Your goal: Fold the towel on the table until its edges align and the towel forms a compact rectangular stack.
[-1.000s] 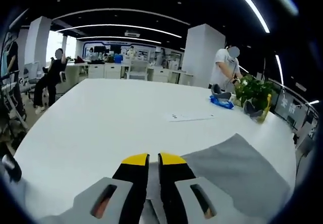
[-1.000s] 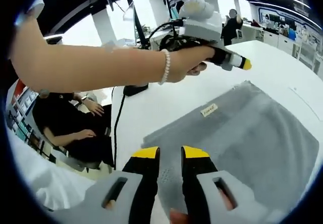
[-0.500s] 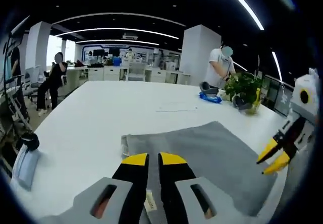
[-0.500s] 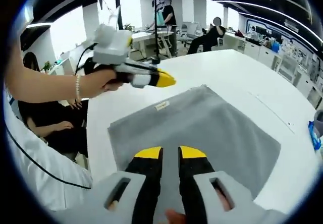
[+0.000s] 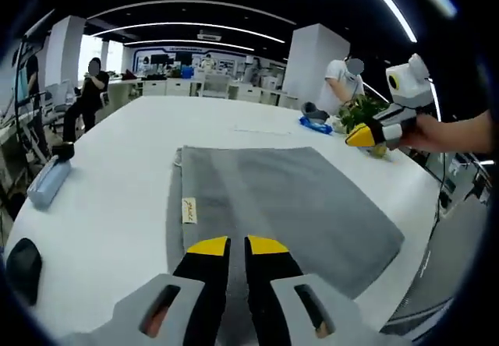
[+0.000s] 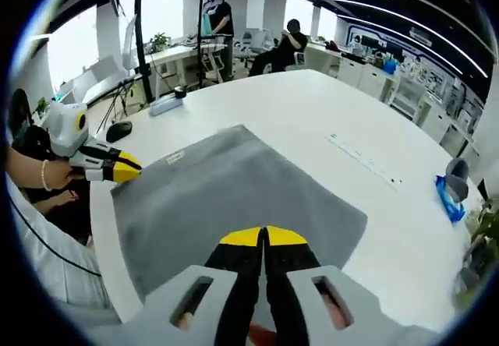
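Currently grey towel (image 5: 265, 198) lies flat and unfolded on the white table (image 5: 117, 174), one layer, near the table edge closest to the person. Small cream tag (image 5: 188, 210) sits on the towel's edge; it carries writing, too small to read. Left gripper (image 5: 237, 246) hangs over the towel's near edge, jaws a narrow gap apart, nothing between them. Right gripper (image 6: 264, 237) is above the opposite side of the towel, jaws closed tip to tip, holding nothing. Blue object (image 6: 450, 199) and potted plant (image 5: 360, 114) sit far side of table. Paper strip (image 6: 363, 160) beyond towel, print illegible.
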